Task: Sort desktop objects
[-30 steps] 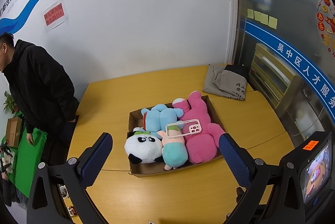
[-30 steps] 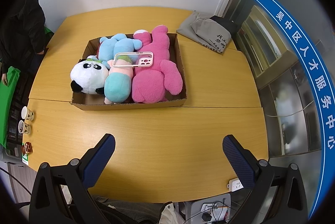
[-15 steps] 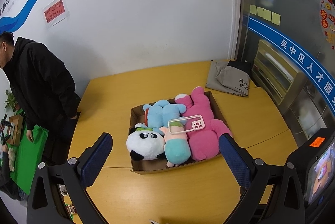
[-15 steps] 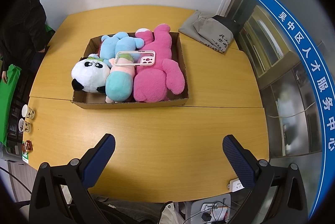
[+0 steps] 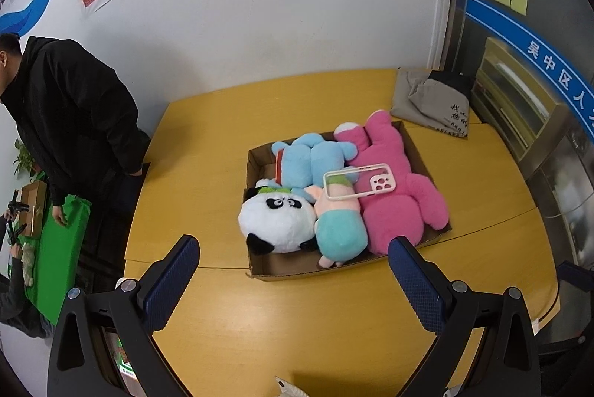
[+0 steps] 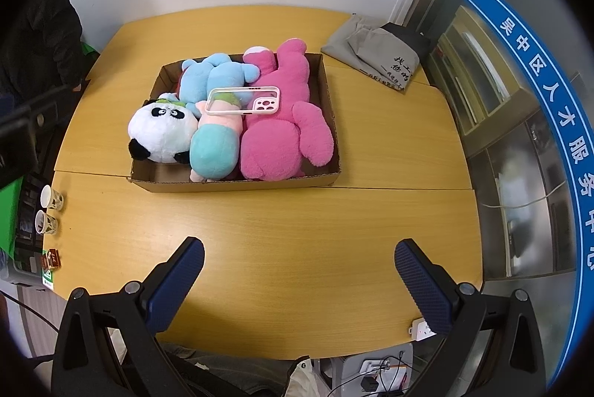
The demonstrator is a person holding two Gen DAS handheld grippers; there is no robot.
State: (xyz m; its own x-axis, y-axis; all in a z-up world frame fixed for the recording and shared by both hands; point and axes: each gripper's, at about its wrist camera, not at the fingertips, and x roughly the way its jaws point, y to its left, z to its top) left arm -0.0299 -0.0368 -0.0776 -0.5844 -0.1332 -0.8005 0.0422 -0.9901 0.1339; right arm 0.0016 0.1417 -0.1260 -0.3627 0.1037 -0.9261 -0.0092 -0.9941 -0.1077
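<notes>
A shallow cardboard box sits on the yellow table and holds plush toys: a white panda, a light blue toy, a teal and peach toy and a big pink toy. A clear pink-edged phone case lies on top of them. My left gripper is open, above the table just short of the box. My right gripper is open too, farther back from the box, empty.
A folded grey garment lies at the table's far right corner. Two paper cups and small packets stand by the left edge. A person in a black jacket stands left of the table. A power strip hangs at the near edge.
The left gripper's view has swung right and downward, closer over the table near the box. The right gripper has hardly moved. Nothing in the box has shifted.
</notes>
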